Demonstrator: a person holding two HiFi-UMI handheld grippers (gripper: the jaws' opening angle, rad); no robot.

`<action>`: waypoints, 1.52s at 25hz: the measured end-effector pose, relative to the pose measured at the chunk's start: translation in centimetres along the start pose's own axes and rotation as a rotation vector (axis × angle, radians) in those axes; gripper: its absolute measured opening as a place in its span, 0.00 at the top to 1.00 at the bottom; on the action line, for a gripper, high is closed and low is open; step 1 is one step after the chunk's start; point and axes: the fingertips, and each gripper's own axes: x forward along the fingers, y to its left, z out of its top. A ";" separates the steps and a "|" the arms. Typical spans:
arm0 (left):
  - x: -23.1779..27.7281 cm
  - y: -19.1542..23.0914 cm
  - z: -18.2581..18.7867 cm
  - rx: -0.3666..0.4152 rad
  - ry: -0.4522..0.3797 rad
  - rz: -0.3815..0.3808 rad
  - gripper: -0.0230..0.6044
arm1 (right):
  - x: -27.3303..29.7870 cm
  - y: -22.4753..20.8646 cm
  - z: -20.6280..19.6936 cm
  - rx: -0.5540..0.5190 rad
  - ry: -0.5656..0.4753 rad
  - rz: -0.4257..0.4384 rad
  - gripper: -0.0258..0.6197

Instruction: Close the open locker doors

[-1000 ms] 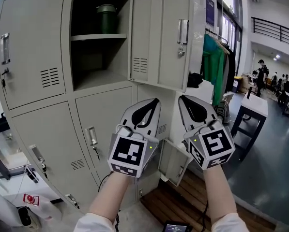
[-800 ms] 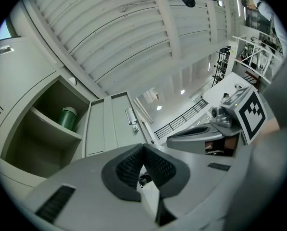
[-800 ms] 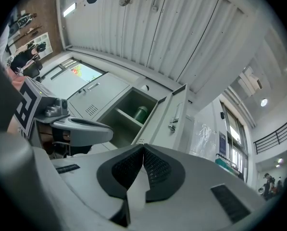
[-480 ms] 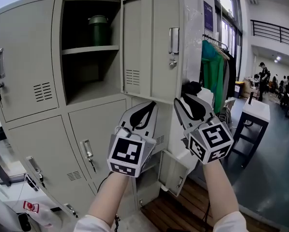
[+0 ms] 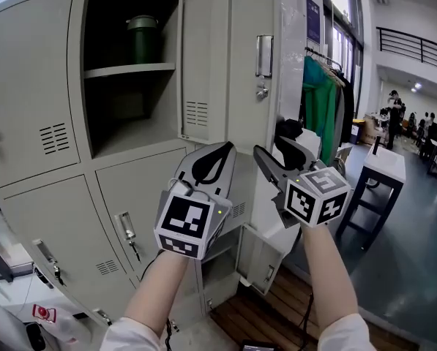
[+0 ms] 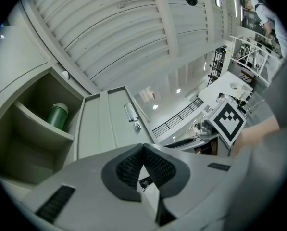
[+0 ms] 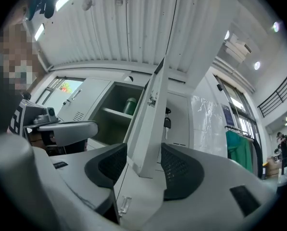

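Observation:
A bank of grey lockers fills the head view. The upper locker stands open, with a green flask (image 5: 143, 39) on its shelf. Its door (image 5: 225, 64) is swung out to the right, handle and key outward. Below it, a small lower door (image 5: 260, 258) also hangs open. My right gripper (image 5: 279, 151) is just under the upper door's bottom edge, jaws opening. In the right gripper view that door's lower corner (image 7: 150, 124) shows between the pads of my right gripper (image 7: 144, 150), untouched. My left gripper (image 5: 217, 152) sits beside it, shut and empty, tips meeting (image 6: 143, 148).
Closed locker doors (image 5: 35, 108) lie to the left and below. Green garments (image 5: 320, 101) hang on a rack right of the lockers. A white-topped black table (image 5: 383, 167) stands further right, with people far behind. Wooden boards (image 5: 277, 313) edge the floor below.
The right gripper's jaws have gone from shut to wide apart, and it has tipped left toward the door's lower edge. Both grippers have risen slightly. The left gripper stays shut.

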 end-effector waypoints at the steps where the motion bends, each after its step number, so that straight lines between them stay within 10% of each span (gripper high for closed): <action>1: 0.0 0.0 -0.1 0.002 0.001 -0.003 0.94 | 0.1 -0.1 0.0 0.005 -0.002 -0.008 0.65; 14: -1.4 0.7 -0.6 -0.001 0.022 0.005 0.94 | -0.5 0.2 0.8 0.012 -0.033 -0.046 0.79; 38: -7.9 5.0 0.4 0.021 0.076 0.159 0.94 | -0.3 11.0 3.7 0.080 -0.123 0.315 0.76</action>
